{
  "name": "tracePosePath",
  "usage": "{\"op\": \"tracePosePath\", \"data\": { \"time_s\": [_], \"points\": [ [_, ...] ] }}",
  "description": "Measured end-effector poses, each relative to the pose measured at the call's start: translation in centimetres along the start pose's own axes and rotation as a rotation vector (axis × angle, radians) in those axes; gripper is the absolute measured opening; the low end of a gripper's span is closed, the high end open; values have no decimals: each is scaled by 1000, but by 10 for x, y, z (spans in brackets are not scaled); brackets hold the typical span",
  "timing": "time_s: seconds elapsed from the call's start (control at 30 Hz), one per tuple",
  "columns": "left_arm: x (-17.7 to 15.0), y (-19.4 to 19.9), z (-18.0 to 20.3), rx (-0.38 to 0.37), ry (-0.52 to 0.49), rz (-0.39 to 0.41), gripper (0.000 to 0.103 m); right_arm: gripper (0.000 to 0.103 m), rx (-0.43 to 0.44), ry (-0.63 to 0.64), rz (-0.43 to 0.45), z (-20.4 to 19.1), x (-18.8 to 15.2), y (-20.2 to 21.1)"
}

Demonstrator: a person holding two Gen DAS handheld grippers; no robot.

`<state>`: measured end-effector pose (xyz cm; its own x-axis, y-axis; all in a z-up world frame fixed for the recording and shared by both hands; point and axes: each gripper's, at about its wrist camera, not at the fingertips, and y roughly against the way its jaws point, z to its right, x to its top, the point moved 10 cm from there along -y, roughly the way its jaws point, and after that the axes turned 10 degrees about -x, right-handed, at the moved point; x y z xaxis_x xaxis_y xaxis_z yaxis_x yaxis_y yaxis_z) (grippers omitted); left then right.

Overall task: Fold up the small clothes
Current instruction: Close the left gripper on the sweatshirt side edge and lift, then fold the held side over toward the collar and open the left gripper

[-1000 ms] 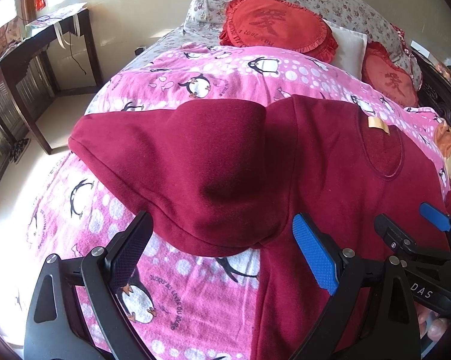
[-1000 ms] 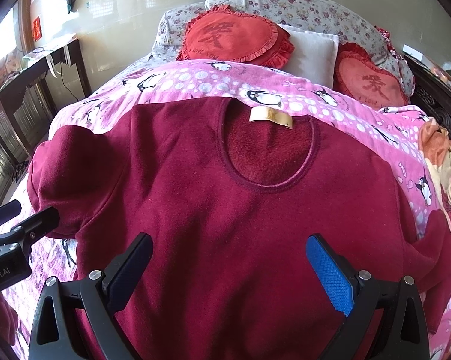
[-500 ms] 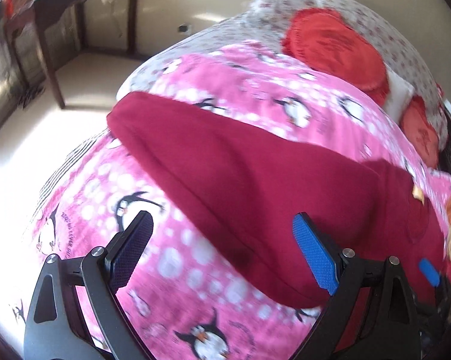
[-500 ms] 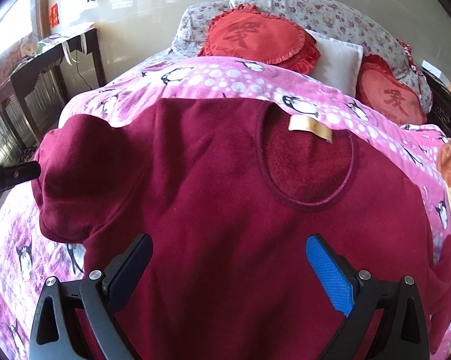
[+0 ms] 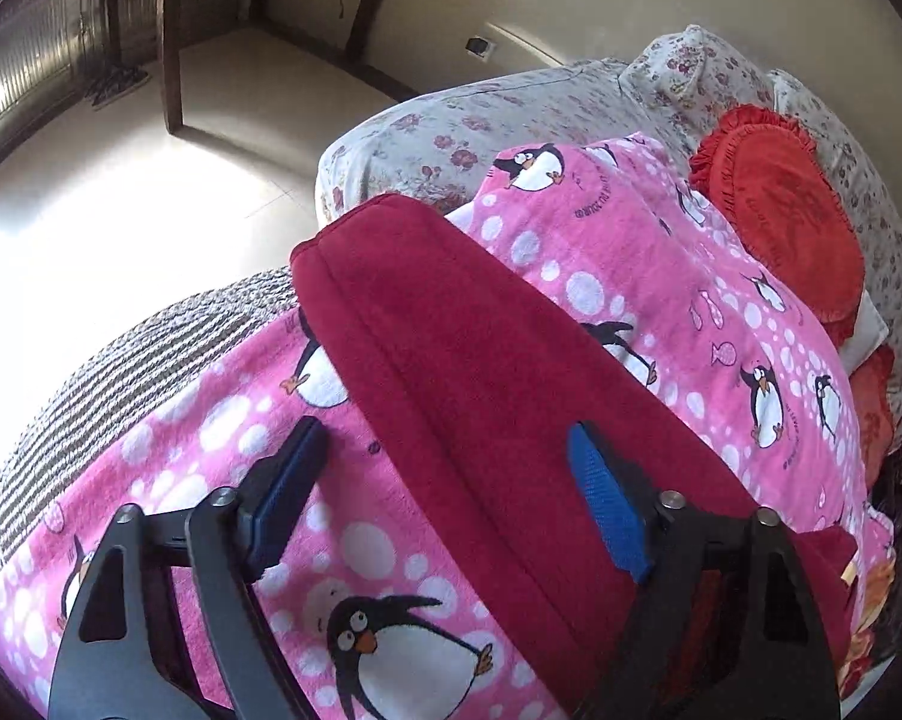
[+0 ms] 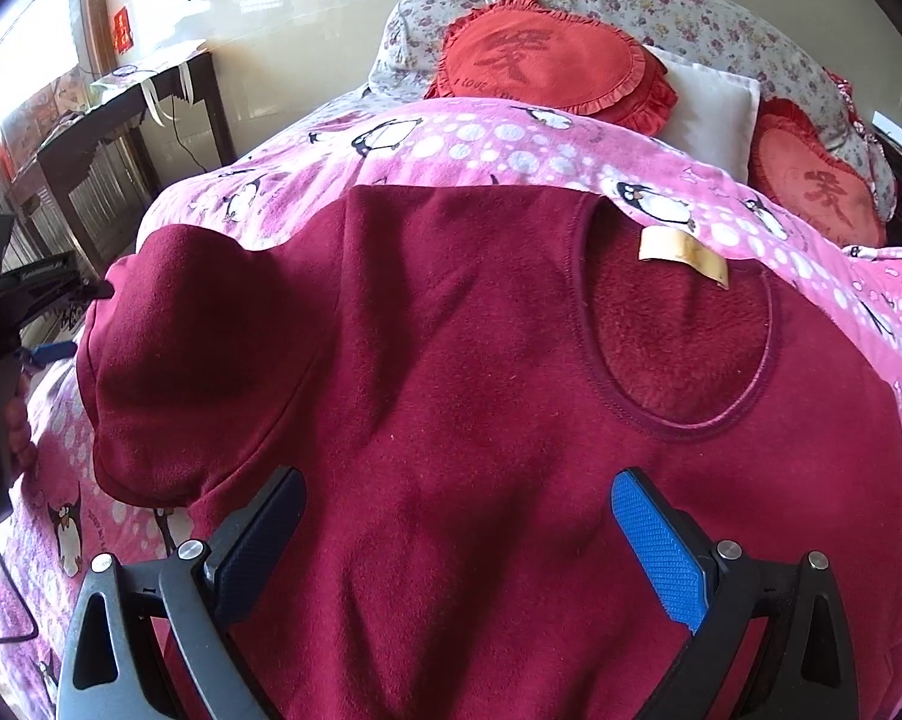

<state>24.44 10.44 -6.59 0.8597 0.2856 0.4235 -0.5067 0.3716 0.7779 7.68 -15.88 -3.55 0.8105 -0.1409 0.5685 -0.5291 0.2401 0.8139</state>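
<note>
sweater (image 6: 463,396), dark red fleece, lies spread flat on the pink penguin blanket (image 6: 511,144) that covers the bed, neckline toward the far side with a tan label (image 6: 682,252) inside the collar. its left sleeve (image 5: 451,372) runs out toward the bed's left edge, cuff at the far end, over the blanket. at the far end of the bed i see floral pillows (image 6: 661,18), two red frilled cushions (image 6: 547,60) and a white pillow (image 6: 709,108) between them. a dark wooden table (image 6: 120,120) stands by the left wall on a pale, sunlit floor (image 5: 120,192). a striped cover (image 5: 120,372) shows at the bed's left edge under the blanket.

my left gripper (image 5: 444,492) is spread wide, straddling the sleeve's near edge without pinching it. my right gripper (image 6: 457,528) hangs released over the sweater's chest, holding nothing.
</note>
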Motion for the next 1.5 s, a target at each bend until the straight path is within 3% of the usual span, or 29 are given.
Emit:
{"op": "tracePosePath", "data": {
  "time_s": [0.07,0.13,0.23,0.33,0.43,0.57,0.73,0.83,0.93,1.07,1.17,1.2,1.23,1.33,1.43,1.5],
  "points": [
    [1,-8,1,30,-36,-3,59,101,2,0,-4,0,1,-3],
    [6,-11,0,50,-60,18,28,101,5,-4,-7,0,2,-5],
    [11,-10,-6,42,-24,24,10,101,5,-13,-9,3,3,-5],
    [13,15,7,-21,-9,63,7,101,4,-18,-7,7,4,-3],
    [7,53,51,-91,-113,128,7,101,-9,-28,7,19,5,2],
    [-25,99,137,-234,-295,174,7,101,-20,-104,10,44,8,7],
    [-110,103,231,-382,-504,58,7,101,-31,-177,24,77,6,21],
    [-154,81,249,-374,-566,-9,7,101,-77,-211,30,103,1,29],
    [-159,68,235,-351,-512,-43,7,101,-64,-278,10,129,-10,33],
    [-126,67,189,-289,-400,-21,8,101,-53,-305,-10,144,-20,34],
    [-90,66,140,-192,-309,15,32,101,-35,-339,-13,143,-20,31],
    [-77,66,122,-178,-263,31,53,101,-23,-350,-18,139,-20,28],
    [-67,65,105,-175,-213,48,65,101,-13,-352,-25,134,-21,26],
    [-38,55,55,-151,-47,84,67,101,19,-332,-46,114,-20,17],
    [-24,27,20,-117,45,38,68,101,29,-290,-57,94,-19,10],
    [-18,5,6,-142,119,3,68,101,41,-264,-66,81,-19,7]
  ]
}}
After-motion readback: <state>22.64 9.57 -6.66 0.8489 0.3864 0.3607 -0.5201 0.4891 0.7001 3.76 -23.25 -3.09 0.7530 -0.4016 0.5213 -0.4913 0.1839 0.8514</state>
